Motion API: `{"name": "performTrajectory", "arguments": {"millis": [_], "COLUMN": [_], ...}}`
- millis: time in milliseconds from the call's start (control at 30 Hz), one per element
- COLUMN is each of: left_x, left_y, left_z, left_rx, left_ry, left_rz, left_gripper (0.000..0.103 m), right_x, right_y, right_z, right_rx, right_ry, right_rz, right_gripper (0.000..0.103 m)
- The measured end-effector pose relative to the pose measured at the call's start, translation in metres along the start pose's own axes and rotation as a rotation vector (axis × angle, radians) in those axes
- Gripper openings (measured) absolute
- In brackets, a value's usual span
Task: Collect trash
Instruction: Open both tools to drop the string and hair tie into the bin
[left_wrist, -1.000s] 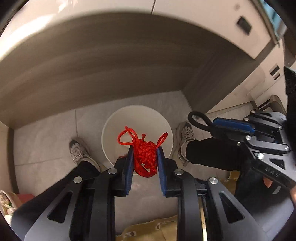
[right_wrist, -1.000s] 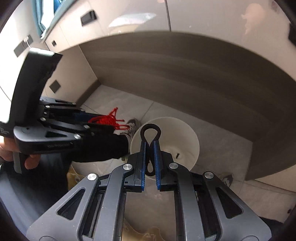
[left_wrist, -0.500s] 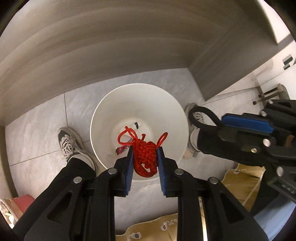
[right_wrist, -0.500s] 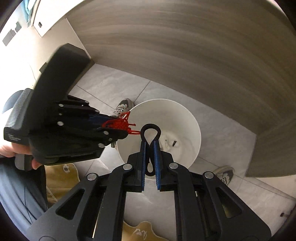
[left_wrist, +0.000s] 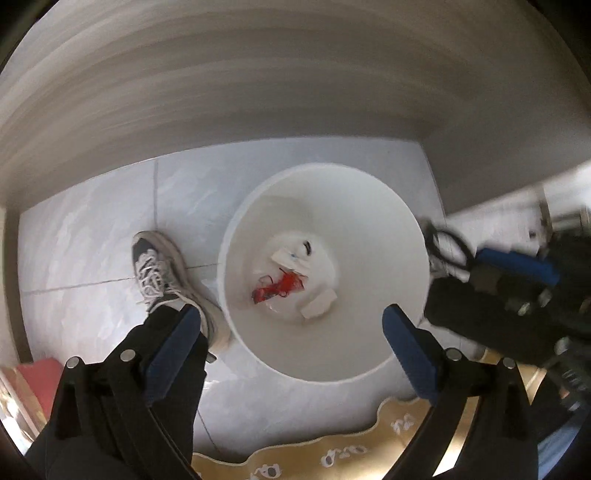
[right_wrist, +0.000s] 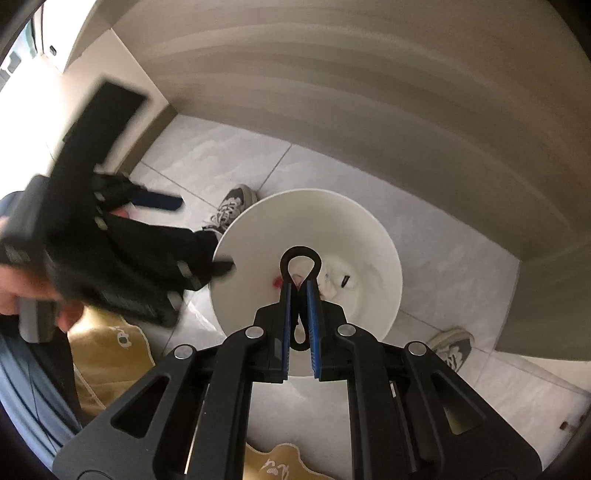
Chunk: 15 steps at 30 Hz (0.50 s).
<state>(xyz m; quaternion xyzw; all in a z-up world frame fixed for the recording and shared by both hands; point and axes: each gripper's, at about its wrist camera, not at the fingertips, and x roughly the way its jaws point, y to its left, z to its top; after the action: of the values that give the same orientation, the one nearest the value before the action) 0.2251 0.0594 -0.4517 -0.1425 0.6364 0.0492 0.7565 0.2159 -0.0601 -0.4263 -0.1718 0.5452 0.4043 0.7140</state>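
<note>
A white round bin (left_wrist: 388, 229) stands on the tiled floor below both grippers; it also shows in the right wrist view (right_wrist: 373, 236). The red knotted cord (left_wrist: 279, 288) lies at the bin's bottom among white scraps (left_wrist: 319, 304). My left gripper (left_wrist: 291, 332) is open and empty above the bin's near rim. My right gripper (right_wrist: 300, 286) is shut on a black loop (right_wrist: 300, 258) and holds it over the bin; it appears blurred at the right of the left wrist view (left_wrist: 517, 266). The left gripper shows blurred at the left of the right wrist view (right_wrist: 155, 201).
The person's sneakers (left_wrist: 162, 273) (right_wrist: 450, 347) stand on either side of the bin. A wood-grain panel (left_wrist: 258, 92) curves behind it. A tan mat (left_wrist: 332, 458) lies on the floor in front. A red object (left_wrist: 37, 384) sits at far left.
My left gripper opened and the red cord dropped into the bin. Both grippers moved closer over the bin. The right gripper still grips the black loop.
</note>
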Motion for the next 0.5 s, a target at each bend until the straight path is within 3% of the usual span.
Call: {"name": "performTrajectory", "arguments": {"millis": [200,433,467,500], "left_x": [-0.014,-0.016,-0.017,-0.018], "left_y": [0.026,0.030,0.031,0.031], "left_z": [0.006,0.007,0.007,0.007], "left_rx": [-0.108,-0.107,-0.107,-0.107], "left_ry": [-0.041,-0.060,-0.058,-0.056], "left_rz": [0.006,0.007,0.008,0.009], "left_gripper": [0.097,0.097,0.097,0.097], "right_x": [0.020,0.051,0.055,0.056], "right_y": [0.014,0.017,0.017,0.017], "right_z": [0.001,-0.002,-0.004,-0.003], "right_rx": [-0.037,-0.070,-0.070,-0.061], "right_ry": [0.047,0.117,0.134,0.148], "right_rz": [0.003,-0.017,-0.020,-0.023], "right_gripper": [0.009,0.012,0.035,0.080]}}
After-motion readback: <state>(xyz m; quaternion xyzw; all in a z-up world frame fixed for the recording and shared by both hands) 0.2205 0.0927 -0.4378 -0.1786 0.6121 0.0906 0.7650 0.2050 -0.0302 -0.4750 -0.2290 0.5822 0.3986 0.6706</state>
